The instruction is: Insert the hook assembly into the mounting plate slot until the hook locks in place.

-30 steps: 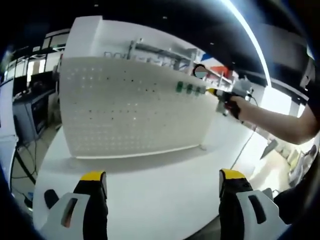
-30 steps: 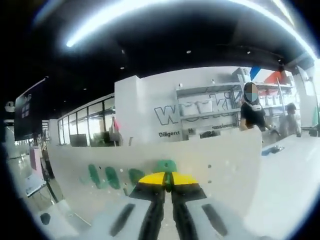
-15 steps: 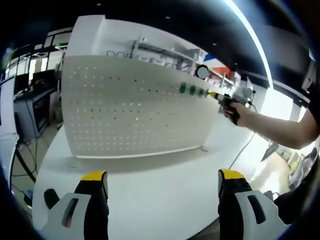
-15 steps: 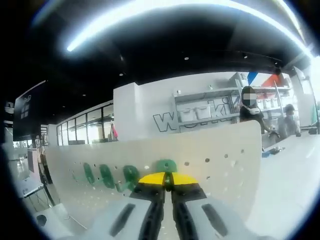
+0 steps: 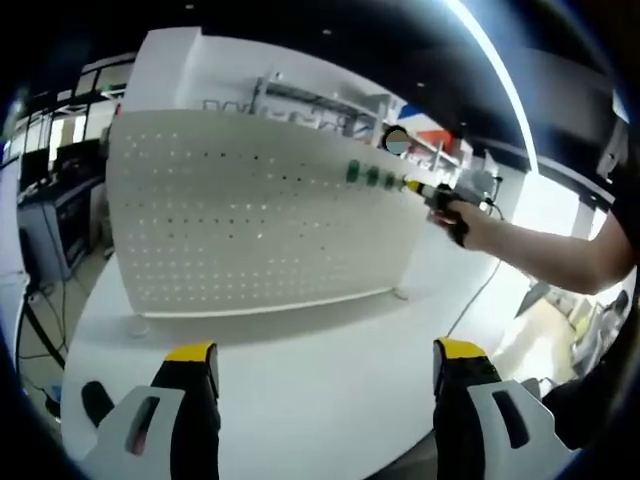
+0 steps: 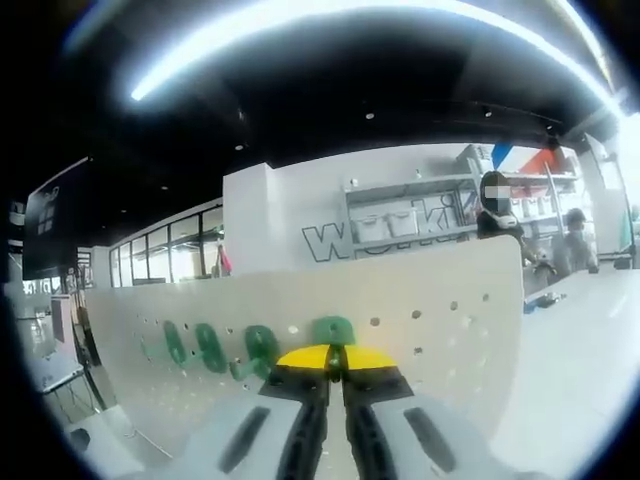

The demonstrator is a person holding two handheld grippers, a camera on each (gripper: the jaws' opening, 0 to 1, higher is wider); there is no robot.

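**A:** How far along does the job look?

**B:** Well under way, in my judgement. The white pegboard [image 5: 250,225], which serves as the mounting plate, stands upright on the white counter [image 5: 300,370]. Three green hooks [image 6: 210,345] sit in a row near its upper edge, and a fourth green hook [image 6: 333,330] is at the board just above the tips of the right tool [image 6: 336,362]. In the left gripper view the same row of green hooks [image 5: 370,176] shows near the board's top right corner, with the person's hand [image 5: 455,215] and the right tool [image 5: 425,190] just beside it.

**A:** Is that fourth hook locked?

**B:** I cannot tell. It is up against the board, level with the row, but the seating point is hidden behind the tool. What is left, as I read it, is to push it home and confirm that it catches.

**A:** And the tools themselves?

**B:** The right tool has its yellow-tipped jaws pressed nearly together, with only a thin dark seam between them; they appear to pinch the base of the fourth hook. The left tool [image 5: 320,375] hangs low over the counter, well apart from the board, its jaws wide and holding nothing.
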